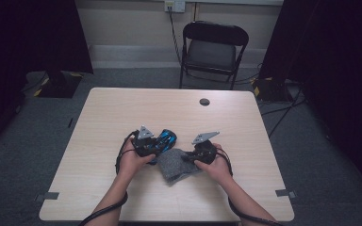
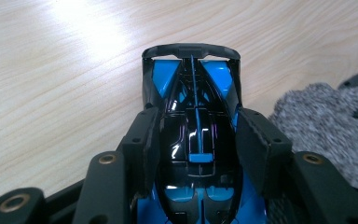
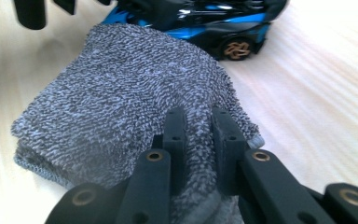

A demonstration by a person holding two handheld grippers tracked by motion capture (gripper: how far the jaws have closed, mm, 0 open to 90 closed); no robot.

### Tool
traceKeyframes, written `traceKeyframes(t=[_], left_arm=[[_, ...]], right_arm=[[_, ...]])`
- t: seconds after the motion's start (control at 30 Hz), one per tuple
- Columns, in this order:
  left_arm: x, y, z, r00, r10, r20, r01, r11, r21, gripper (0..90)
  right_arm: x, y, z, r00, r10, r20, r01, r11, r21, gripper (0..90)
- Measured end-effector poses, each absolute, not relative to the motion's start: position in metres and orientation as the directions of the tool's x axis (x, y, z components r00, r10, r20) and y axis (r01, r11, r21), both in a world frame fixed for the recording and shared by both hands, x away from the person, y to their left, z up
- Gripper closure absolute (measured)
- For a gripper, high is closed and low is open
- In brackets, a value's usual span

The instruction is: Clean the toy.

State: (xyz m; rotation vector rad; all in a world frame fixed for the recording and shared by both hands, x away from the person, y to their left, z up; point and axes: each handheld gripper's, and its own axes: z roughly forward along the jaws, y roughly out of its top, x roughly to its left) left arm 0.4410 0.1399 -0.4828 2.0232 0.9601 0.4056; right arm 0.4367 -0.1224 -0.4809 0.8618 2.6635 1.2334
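On the pale wooden counter [image 1: 122, 108], the left tool [image 2: 198, 135] clamps its jaws on the flanks of a blue-and-black toy car [image 2: 193, 116]. Just right of the car, touching it, lies a folded grey cloth [image 3: 121, 93]. Right of the car again, the right tool [image 3: 199, 135] pinches that cloth's near edge, jaws narrow.

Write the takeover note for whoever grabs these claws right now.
Left claw: clamped on the sides of the blue and black toy car, which sits on the table.
Right claw: shut on a fold of the grey cloth, right beside the car.
Done: both things gripped.
Left: probably wiping the car with the cloth; the cloth is not on the car's top yet.
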Motion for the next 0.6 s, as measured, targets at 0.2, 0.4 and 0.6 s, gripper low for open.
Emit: traceKeyframes(t=[0.2, 0.4, 0.6], left_arm=[[0.441, 0.140, -0.483, 0.657, 0.752, -0.059, 0.481, -0.358, 0.801, 50.4], [0.441, 0.140, -0.483, 0.657, 0.751, -0.059, 0.481, -0.357, 0.801, 50.4], [0.441, 0.140, -0.483, 0.656, 0.753, -0.061, 0.482, -0.354, 0.801, 50.4]], right_arm=[[0.446, -0.128, -0.480, -0.815, 0.562, 0.143, 0.475, 0.506, 0.720, 78.2], [0.453, -0.132, -0.480, -0.793, 0.593, 0.140, 0.494, 0.490, 0.719, 78.1], [0.458, -0.134, -0.479, -0.777, 0.615, 0.136, 0.507, 0.483, 0.714, 77.9]])
